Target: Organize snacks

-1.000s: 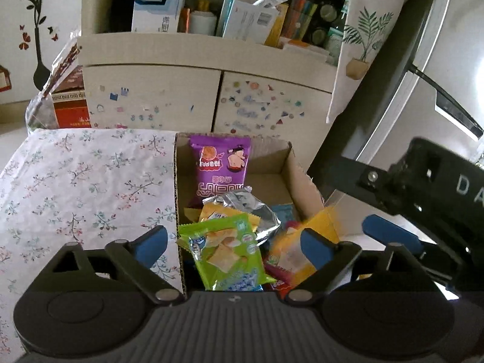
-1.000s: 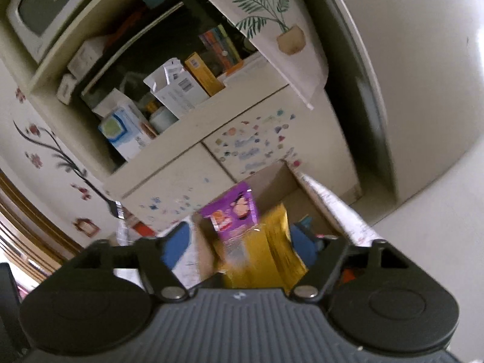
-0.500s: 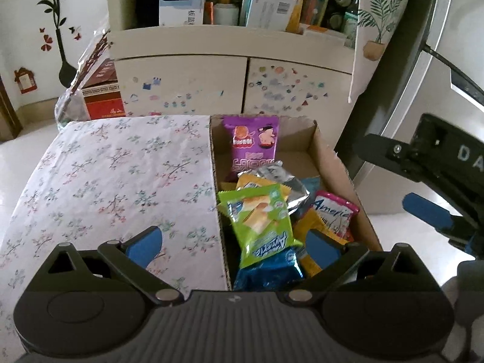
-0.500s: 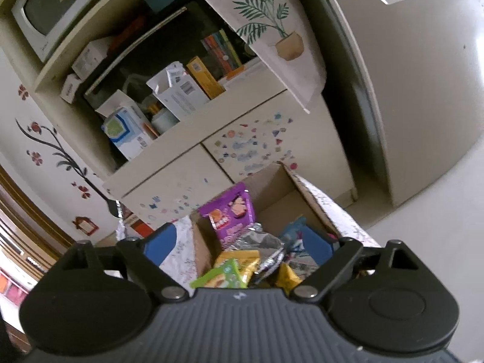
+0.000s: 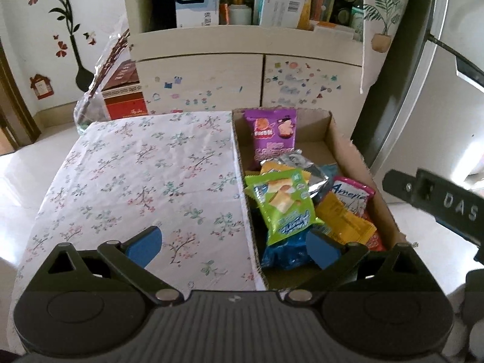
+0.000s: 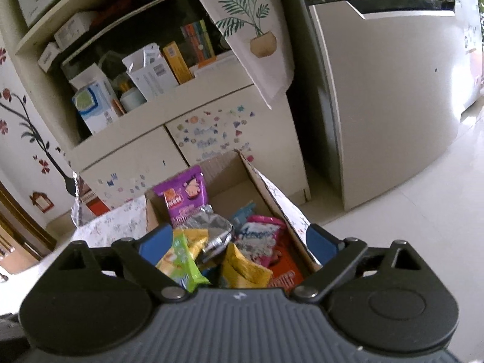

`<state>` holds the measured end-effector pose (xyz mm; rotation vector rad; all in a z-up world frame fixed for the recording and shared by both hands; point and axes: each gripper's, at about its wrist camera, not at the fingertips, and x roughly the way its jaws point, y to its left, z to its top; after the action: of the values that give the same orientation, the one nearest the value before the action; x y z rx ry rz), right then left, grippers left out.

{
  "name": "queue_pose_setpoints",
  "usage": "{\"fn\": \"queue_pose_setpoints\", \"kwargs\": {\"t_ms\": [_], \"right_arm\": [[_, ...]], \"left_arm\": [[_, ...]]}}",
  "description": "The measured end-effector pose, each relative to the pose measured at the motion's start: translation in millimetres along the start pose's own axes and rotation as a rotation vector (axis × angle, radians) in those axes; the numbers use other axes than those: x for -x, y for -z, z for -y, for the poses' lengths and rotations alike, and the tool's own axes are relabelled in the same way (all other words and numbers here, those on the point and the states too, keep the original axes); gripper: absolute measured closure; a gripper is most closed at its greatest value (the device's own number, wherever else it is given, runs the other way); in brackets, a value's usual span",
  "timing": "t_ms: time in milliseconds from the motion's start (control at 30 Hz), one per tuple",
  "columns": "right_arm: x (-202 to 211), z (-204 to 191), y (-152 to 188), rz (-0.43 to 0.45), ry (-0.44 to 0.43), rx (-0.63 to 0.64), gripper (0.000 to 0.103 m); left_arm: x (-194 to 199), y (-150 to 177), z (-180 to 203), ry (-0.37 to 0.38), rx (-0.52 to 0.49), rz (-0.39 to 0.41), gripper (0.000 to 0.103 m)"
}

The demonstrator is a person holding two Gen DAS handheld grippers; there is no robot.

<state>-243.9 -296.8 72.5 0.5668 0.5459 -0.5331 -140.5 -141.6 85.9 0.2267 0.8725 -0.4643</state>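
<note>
Tongs apart, left tongs (image 5: 233,246) and right tongs (image 6: 239,240), empty above snack-filled cardboard box (image 5: 348,151), floral cloth (image 5: 145,175) alongside.

Cardboard box (image 5: 348,148), right of frame: plain brown. Inside: purple packet (image 5: 272,137) at top, lime-green packet (image 5: 279,202) centre, silver foil packet (image 5: 302,171), pink-and-white packet (image 5: 352,195), yellow packet (image 5: 341,220), blue packet (image 5: 284,254) at bottom. Cloth (image 5: 145,187), left: white with small green and red floral sprigs. Cabinet doors (image 5: 205,81), upper centre: cream, multicoloured stickers.

snack packets (image 5: 281,202): about 8 | cardboard box (image 5: 351,151): 1 | grippers: 2
</note>
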Motion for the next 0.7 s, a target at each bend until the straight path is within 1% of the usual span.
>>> {"fn": "queue_pose_setpoints", "kwargs": {"t_ms": [167, 300, 567, 700], "right_arm": [[7, -8, 15, -0.008, 0.04, 0.075, 0.006], [10, -8, 20, -0.004, 0.054, 0.081, 0.005], [14, -8, 26, 0.008, 0.111, 0.124, 0.005], [14, -12, 29, 0.001, 0.119, 0.154, 0.005]], "left_arm": [[4, 3, -3, -0.018, 0.002, -0.008, 0.0], [7, 6, -2, -0.042, -0.022, -0.005, 0.0], [10, 8, -10, -0.063, 0.004, -0.002, 0.0], [8, 8, -10, -0.072, -0.001, -0.002, 0.0]]}}
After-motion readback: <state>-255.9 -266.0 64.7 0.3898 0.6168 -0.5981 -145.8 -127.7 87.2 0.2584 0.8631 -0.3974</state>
